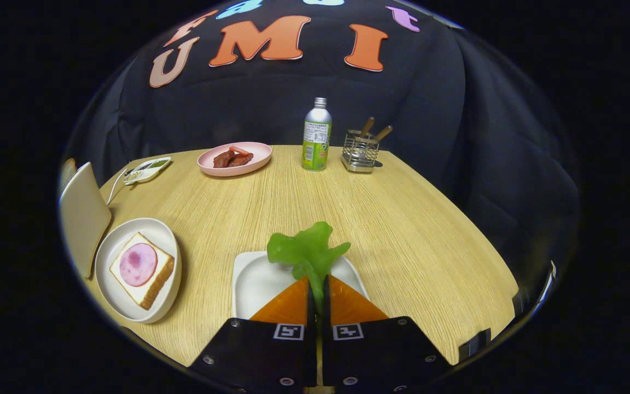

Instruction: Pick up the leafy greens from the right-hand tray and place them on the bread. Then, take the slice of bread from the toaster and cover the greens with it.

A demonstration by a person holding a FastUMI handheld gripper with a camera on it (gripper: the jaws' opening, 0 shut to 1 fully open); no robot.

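1. The gripper (318, 287), with orange wedge-shaped fingers (287, 306) on black bodies, is closed to a narrow slit, and both fingers press on the stem of the bright green, frilly leafy greens (308, 250).
2. The greens stand up from between the fingertips, the leaf spreading just ahead of and above them.
3. Directly under the fingers and the leaf sits a white, square, round-cornered tray (255, 282) on the pale wooden table (402, 230). Whether the leaf still touches the tray cannot be told.
4. Well to the left of the fingers is a round white plate (168, 249) bearing a square slice of white bread with a brown crust (148, 284), and a round pink slice of ham (138, 264) lies on top of it.
5. Just beyond that plate, at the table's left edge, stands a cream-coloured toaster (82, 216) with a slice of bread (67, 169) poking from its top.
6. Far beyond the fingers, near the back of the table, are a pink round plate (246, 162) with dark red-brown pieces of food (232, 158), a small white oblong dish (147, 169) left of it, an upright silver-and-green metal bottle (316, 137), and a wire-mesh metal holder (360, 152) with two brown wooden handles sticking out of it.
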